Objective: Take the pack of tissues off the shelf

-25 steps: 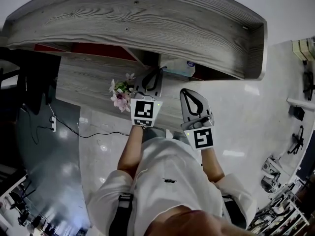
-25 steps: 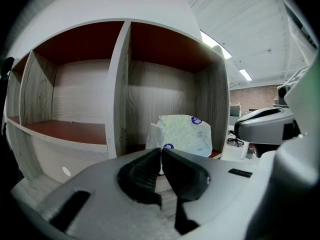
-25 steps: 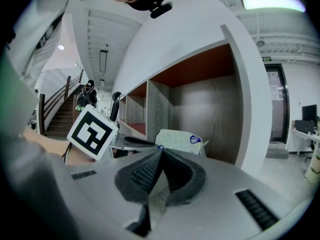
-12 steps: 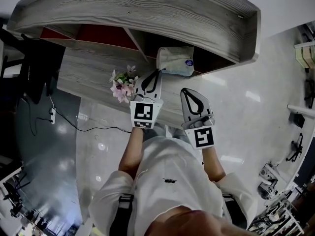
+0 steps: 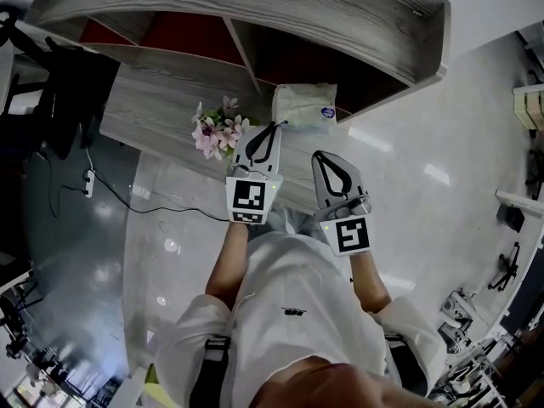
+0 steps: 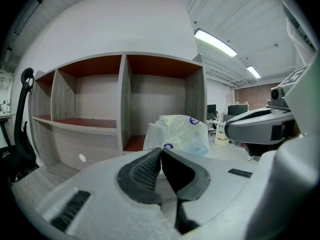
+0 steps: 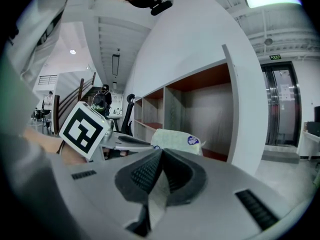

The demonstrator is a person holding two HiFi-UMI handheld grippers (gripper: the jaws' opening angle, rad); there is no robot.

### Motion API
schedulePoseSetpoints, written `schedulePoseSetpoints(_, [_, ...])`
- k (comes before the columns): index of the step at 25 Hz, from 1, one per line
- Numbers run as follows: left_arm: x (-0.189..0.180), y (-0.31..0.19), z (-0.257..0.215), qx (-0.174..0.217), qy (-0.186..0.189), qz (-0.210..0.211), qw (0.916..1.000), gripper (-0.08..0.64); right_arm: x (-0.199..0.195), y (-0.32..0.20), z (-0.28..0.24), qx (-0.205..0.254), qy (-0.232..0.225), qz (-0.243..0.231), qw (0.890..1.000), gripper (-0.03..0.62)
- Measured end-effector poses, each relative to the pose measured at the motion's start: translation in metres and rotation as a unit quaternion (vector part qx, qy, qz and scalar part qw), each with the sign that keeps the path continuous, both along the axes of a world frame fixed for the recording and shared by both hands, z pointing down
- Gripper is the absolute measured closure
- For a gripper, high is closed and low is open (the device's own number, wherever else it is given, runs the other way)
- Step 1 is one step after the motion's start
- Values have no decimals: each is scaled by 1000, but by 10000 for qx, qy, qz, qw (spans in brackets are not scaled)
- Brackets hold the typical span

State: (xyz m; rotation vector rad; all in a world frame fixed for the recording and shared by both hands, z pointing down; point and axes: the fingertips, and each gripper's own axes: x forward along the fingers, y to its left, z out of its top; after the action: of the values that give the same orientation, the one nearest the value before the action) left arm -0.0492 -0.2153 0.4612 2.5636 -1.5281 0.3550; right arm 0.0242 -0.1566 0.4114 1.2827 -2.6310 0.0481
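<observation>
Grey left hand-held gripper (image 5: 274,127) toward tissues (image 5: 304,106)

shelf (image 5: 255,7) — grey wood grain, matt | pack of tissues (image 5: 304,106) — crinkled glossy plastic wrap | floor (image 5: 153,253) glossy, reflective | left tool (image 6: 161,150) matt grey plastic, ribbed pads (image 6: 145,171)

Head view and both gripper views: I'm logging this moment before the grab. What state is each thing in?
Tissue pack: at the front of the right compartment of the shelf, not gripped.
Left tongs: shut, empty, pointed at the pack.
Right tongs: shut, empty.
Flowers: beside the left tongs, untouched.
</observation>
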Motion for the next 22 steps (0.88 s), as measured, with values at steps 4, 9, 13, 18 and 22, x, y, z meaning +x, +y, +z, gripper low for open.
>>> schedulePoseSetpoints(4, [-3, 14, 1, -19, -23, -74, 10000, 528, -3, 9, 4, -18, 57, -146, 9999, 566])
schedulePoseSetpoints(9, [-8, 29, 6, -42, -103, -119, 9999, 528, -8, 18, 6, -4, 32, -256, 9997, 566])
schedulePoseSetpoints(13, [-13, 39, 14, -123, -125, -190, 9997, 528, -12, 25, 12, -107, 38, -328, 9994, 567])
schedulePoseSetpoints(18, [-20, 51, 29, -243, -132, -256, 9993, 528, -17, 33, 27, -226, 114, -400, 9989, 567])
schedulePoseSetpoints(22, [-22, 60, 45, -365, -117, -283, 9989, 528, -19, 39, 45, -362, 196, -425, 9982, 566])
